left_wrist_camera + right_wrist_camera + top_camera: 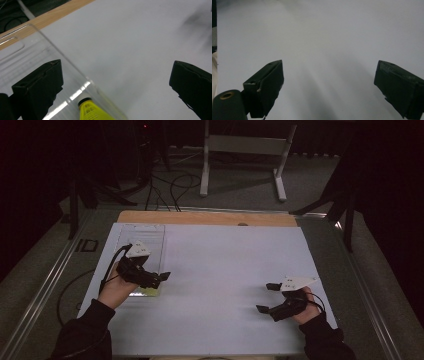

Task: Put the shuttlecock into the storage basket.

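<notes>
The yellow, finely ribbed plastic piece with a dark tip [88, 111] lies inside the clear, long rectangular plastic tray [37, 50], at the tray's near end and close against its right-hand wall; in the high view it shows as a yellow patch [148, 291] just under the left gripper [161, 277]. What shows of it in the left gripper view points its dark tip away from the camera, roughly along the tray's length, though most of it is cut off at the bottom edge, so its full shape cannot be told. The left gripper [116, 77] has its jaws spread wide with nothing between the pads; one jaw hangs over the tray, the other over bare table, so the tray wall runs between them and the yellow piece sits low between the jaws, nearer the tray-side one. This hand is plainly the nearer one. The right gripper [266, 297], likewise gaping and empty, hovers well apart over the right side of the white table top [225, 270], which offers broad open room between the two hands. The tray runs lengthwise toward the far wooden edge strip [200, 217].
</notes>
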{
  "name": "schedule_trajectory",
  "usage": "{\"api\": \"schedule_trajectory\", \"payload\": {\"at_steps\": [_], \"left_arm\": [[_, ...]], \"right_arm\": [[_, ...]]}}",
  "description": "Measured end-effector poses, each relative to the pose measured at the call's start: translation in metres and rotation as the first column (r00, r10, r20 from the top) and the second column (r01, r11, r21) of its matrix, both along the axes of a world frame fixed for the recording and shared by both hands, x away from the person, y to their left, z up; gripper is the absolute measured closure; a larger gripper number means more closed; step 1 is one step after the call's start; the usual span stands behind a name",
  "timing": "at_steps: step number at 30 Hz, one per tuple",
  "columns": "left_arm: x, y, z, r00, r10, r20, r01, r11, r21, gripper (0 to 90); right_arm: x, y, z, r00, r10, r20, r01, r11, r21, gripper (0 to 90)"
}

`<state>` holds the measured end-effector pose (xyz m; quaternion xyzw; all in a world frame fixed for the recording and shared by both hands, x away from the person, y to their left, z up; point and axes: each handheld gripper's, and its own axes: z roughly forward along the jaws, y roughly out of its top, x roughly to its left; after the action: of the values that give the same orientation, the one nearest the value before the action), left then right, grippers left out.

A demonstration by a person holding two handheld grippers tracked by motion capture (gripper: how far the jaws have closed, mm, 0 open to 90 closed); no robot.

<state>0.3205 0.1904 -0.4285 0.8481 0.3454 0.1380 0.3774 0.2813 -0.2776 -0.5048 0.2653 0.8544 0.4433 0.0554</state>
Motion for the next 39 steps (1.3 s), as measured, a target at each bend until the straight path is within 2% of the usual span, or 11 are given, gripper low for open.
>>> {"api": "schedule_trajectory", "payload": {"at_steps": [8,11,22,24,26,27,28,29,30,31,39], "left_arm": [[-0.003,-0.016,0.002,0.9955,-0.094,0.0,0.094,0.9943,-0.05,0.0],[-0.005,-0.025,0.001,0.9896,-0.144,-0.003,0.144,0.9875,-0.066,0.0],[-0.01,-0.042,0.002,0.9752,-0.221,-0.003,0.22,0.9697,-0.106,0.0],[-0.013,-0.05,0.001,0.9634,-0.268,-0.007,0.265,0.9567,-0.12,0.0],[-0.014,-0.053,0.001,0.9606,-0.278,-0.011,0.274,0.9536,-0.124,0.0],[-0.015,-0.057,0.0,0.9522,-0.305,-0.015,0.3,0.9441,-0.136,0.0],[-0.015,-0.057,0.0,0.9522,-0.305,-0.015,0.3,0.9441,-0.136,0.0],[-0.018,-0.062,-0.002,0.9445,-0.328,-0.021,0.322,0.9356,-0.146,0.0],[-0.018,-0.062,-0.002,0.9445,-0.328,-0.021,0.322,0.9356,-0.146,0.0],[-0.019,-0.065,-0.003,0.9384,-0.345,-0.025,0.336,0.9269,-0.167,0.0],[-0.027,-0.075,-0.015,0.9202,-0.389,-0.047,0.377,0.9124,-0.159,0.0]], "right_arm": [[-0.002,0.0,-0.001,1.0,-0.004,0.003,0.004,1.0,0.003,9.1],[-0.001,-0.001,-0.001,1.0,-0.006,0.003,0.006,1.0,0.0,9.1],[-0.002,0.0,-0.002,1.0,-0.006,0.005,0.006,1.0,-0.005,9.1],[-0.002,0.001,-0.003,1.0,-0.002,0.003,0.002,1.0,-0.008,9.1],[-0.002,0.001,-0.003,1.0,-0.002,0.003,0.002,1.0,-0.008,9.1],[-0.003,0.001,-0.003,1.0,-0.003,0.003,0.003,1.0,-0.009,9.1],[-0.003,0.001,-0.003,1.0,-0.003,0.003,0.003,1.0,-0.009,9.1],[-0.003,0.0,-0.003,1.0,-0.001,0.001,0.001,1.0,-0.006,9.1],[-0.003,0.0,-0.003,1.0,-0.001,0.001,0.001,1.0,-0.006,9.1],[-0.004,0.0,-0.003,1.0,-0.002,0.003,0.002,1.0,-0.01,9.1],[-0.005,0.0,-0.004,1.0,0.002,0.0,-0.002,1.0,-0.013,9.1]]}}
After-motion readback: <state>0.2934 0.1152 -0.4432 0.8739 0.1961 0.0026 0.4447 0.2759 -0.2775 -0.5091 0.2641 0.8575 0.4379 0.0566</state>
